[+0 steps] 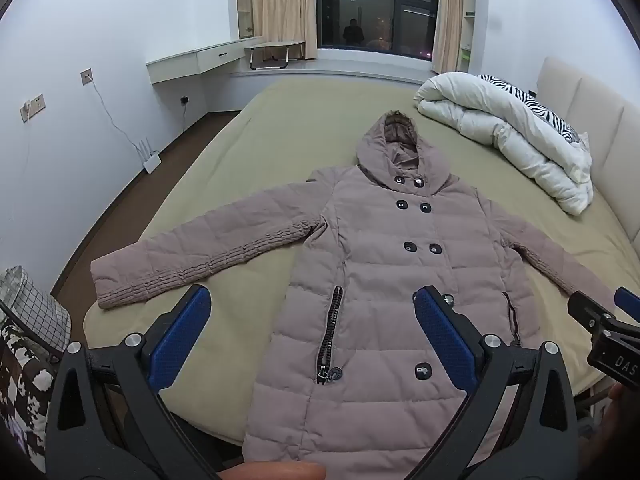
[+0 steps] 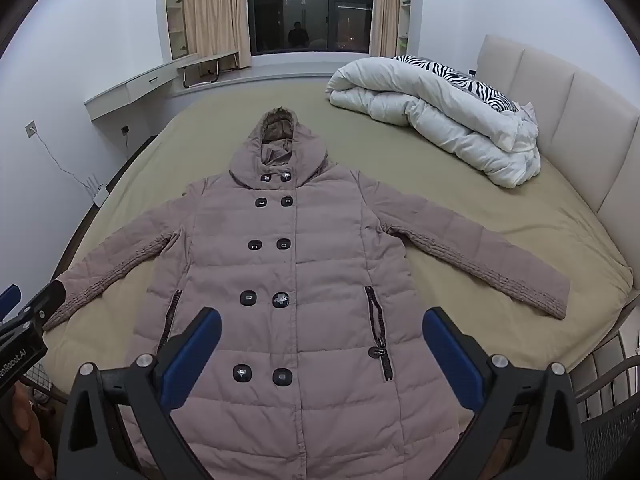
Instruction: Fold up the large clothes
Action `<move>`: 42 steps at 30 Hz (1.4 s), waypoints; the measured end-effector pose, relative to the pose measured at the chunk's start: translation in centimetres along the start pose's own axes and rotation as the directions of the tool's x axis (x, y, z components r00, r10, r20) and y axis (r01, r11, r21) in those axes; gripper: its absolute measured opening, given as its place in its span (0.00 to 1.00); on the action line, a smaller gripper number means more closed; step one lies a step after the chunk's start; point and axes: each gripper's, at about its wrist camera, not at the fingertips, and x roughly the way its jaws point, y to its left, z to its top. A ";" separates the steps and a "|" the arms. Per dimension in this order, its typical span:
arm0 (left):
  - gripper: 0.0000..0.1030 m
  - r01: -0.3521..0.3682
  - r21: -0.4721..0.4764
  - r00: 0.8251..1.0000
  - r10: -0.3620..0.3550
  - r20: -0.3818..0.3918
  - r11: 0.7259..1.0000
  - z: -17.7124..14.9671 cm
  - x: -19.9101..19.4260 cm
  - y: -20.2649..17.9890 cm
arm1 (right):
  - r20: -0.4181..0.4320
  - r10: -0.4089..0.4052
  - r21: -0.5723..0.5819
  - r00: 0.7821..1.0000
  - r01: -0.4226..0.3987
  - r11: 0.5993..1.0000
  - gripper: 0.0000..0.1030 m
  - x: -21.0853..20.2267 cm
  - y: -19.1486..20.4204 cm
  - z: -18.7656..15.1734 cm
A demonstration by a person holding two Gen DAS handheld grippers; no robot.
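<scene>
Hovering over the hem end of the mauve quilted hooded coat [image 2: 296,280], your right gripper [image 2: 322,354] w/ blue-padded black fingers has its jaws spread wide, nothing between the pads. Your left gripper [image 1: 312,334] is the same: jaws released, no cloth pinched, angled down over the coat's lower left side.

Coat lies face up, flat on the olive-tan bed sheet [image 2: 440,184], hem toward you, hood away, both sleeves spread out to the sides, double row of dark buttons done up.

View diffs: right wrist cam shows both zip pockets and the whole right sleeve down to its cuff; left wrist cam cuts that sleeve off behind the right gripper's tip at the frame edge, but shows the left sleeve in full. Left cam alone picks up a checked fabric basket [image 1: 32,308] by the bed corner.

Farther off: rolled white duvet [image 2: 436,116] w/ a zebra-print pillow [image 2: 460,76] near the beige padded headboard [image 2: 568,120]. Beyond, a white router [image 1: 150,160] on the floor, a dark window [image 2: 292,4] between beige curtains.
</scene>
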 end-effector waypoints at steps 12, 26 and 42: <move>1.00 0.007 -0.001 1.000 -0.007 -0.014 1.000 0.0 -0.2 0.1 | -0.006 0.003 0.002 1.000 -0.003 1.000 1.00 0.2 0.1 -0.2; 1.00 0.004 0.001 1.000 -0.004 -0.018 1.000 -1.4 0.8 0.5 | -0.009 0.005 0.004 1.000 -0.005 1.000 1.00 0.3 0.1 -0.4; 1.00 0.002 0.005 1.000 -0.001 -0.021 1.000 -1.5 0.8 0.4 | -0.011 0.007 0.006 1.000 -0.007 1.000 1.00 0.4 0.1 -0.4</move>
